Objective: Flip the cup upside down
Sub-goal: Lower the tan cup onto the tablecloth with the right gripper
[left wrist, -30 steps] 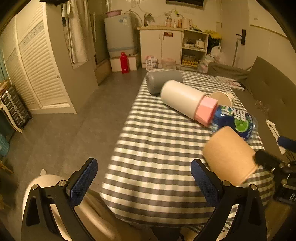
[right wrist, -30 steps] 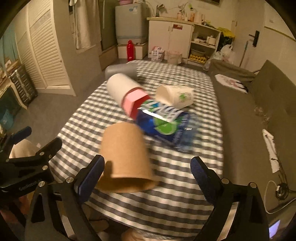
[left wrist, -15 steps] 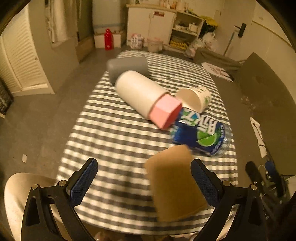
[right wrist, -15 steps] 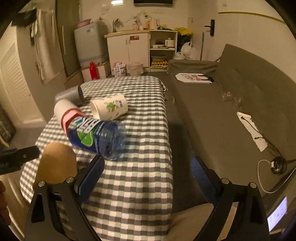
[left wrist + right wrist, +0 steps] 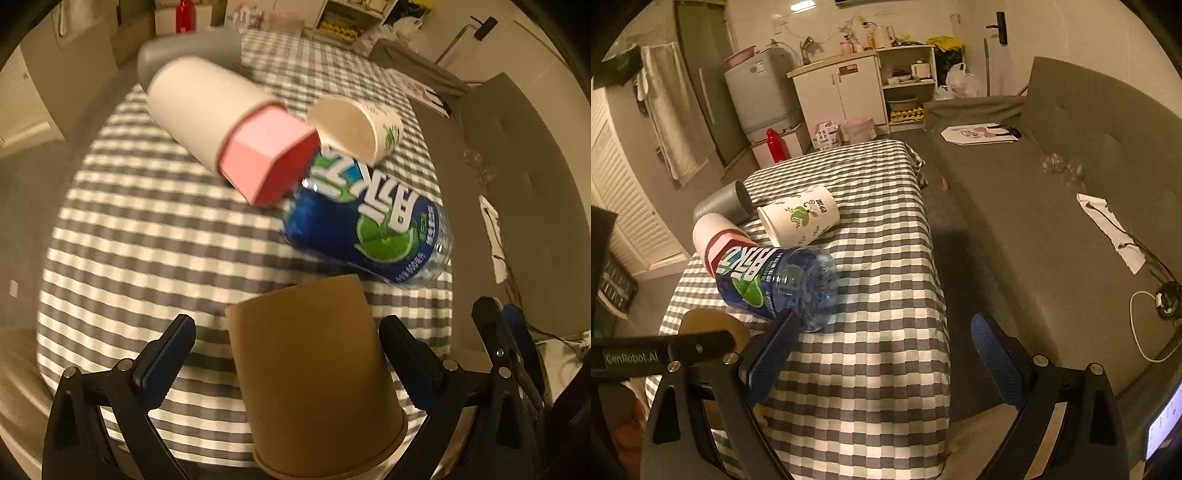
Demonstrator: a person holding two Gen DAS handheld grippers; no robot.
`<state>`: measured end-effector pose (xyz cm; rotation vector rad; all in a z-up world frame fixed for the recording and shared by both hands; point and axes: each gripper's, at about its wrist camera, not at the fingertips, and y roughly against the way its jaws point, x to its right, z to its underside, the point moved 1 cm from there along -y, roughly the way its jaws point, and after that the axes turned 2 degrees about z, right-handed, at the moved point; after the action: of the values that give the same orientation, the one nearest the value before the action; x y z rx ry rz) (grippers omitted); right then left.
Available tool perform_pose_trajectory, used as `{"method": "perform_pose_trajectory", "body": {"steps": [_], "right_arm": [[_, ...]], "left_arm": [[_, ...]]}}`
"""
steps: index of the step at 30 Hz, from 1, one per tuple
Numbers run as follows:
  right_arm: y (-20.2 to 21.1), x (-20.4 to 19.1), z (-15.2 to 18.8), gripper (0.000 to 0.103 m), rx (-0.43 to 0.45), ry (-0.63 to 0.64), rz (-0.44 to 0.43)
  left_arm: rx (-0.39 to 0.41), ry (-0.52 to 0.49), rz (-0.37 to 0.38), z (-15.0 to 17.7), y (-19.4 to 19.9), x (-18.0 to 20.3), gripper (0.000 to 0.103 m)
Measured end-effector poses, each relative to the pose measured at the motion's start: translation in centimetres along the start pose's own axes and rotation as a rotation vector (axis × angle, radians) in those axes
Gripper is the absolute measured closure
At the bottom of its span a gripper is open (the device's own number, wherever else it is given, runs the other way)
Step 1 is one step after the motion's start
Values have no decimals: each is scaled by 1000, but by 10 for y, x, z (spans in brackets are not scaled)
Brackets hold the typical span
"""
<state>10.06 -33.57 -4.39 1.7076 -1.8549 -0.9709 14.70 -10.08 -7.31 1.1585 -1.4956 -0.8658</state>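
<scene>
— Where's the brown paper cup (image 5: 314, 376)?
— Upside down at the table's (image 5: 155, 236) near edge, between the left gripper's (image 5: 288, 354) wide-spread fingers, which touch nothing.
— And the right gripper (image 5: 882, 354)?
— Spread wide too, empty, over the near right corner.
— Behind the cup?
— A blue-labelled bottle (image 5: 369, 225) lying down, just beside it.

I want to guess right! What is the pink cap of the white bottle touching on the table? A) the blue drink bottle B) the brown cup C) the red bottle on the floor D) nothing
A: in the left wrist view the white bottle lies on its side and its pink cap butts against the blue drink bottle, while the brown cup sits apart, nearer the camera.
</scene>
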Motion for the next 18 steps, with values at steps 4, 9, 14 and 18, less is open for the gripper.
{"method": "perform_pose_trajectory", "body": {"steps": [4, 9, 14, 18], "right_arm": [[-1, 0, -1, 9, 0, 0, -1], [3, 4, -1, 9, 11, -21, 9], [11, 1, 1, 9, 38, -2, 30], [16, -7, 3, 9, 52, 33, 44]], "left_arm": [[-4, -41, 26, 1, 2, 9, 19], [70, -139, -33, 5, 21, 14, 20], [215, -178, -113, 8, 49, 7, 20], [397, -234, -223, 17, 57, 0, 20]]}}
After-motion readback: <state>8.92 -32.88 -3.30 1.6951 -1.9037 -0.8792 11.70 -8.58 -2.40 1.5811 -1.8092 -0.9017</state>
